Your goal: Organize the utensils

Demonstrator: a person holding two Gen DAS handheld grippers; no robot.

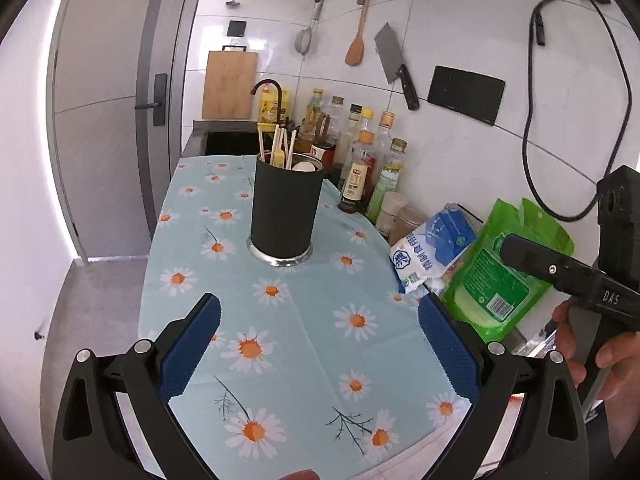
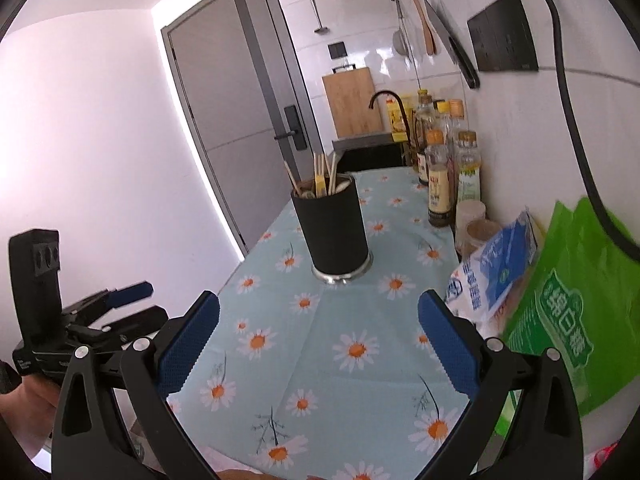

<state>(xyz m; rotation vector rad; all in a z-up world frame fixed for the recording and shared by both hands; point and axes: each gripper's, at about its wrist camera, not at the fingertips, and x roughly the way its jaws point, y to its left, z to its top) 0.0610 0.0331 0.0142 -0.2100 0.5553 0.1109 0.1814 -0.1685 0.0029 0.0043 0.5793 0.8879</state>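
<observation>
A black cylindrical utensil holder point(image 1: 285, 212) point(image 2: 335, 230) with a steel base stands upright on the daisy-print cloth point(image 1: 304, 320) point(image 2: 328, 344). Several wooden chopsticks point(image 1: 276, 144) point(image 2: 320, 172) and a white spoon point(image 1: 303, 166) stick out of it. My left gripper point(image 1: 320, 320) is open over the cloth in front of the holder, nothing between its blue pads point(image 1: 188, 348). My right gripper point(image 2: 319, 320) is open too, also short of the holder and empty. Each gripper shows at the edge of the other's view, held by a hand point(image 1: 580, 344).
Several sauce and oil bottles point(image 1: 360, 160) point(image 2: 444, 168) line the tiled wall. A blue-white bag point(image 1: 432, 252) point(image 2: 492, 272) and a green bag point(image 1: 508, 276) point(image 2: 568, 308) lie at the right. A sink point(image 1: 232, 140) with a dark faucet sits behind the cloth. A cleaver point(image 1: 394, 64) hangs on the wall.
</observation>
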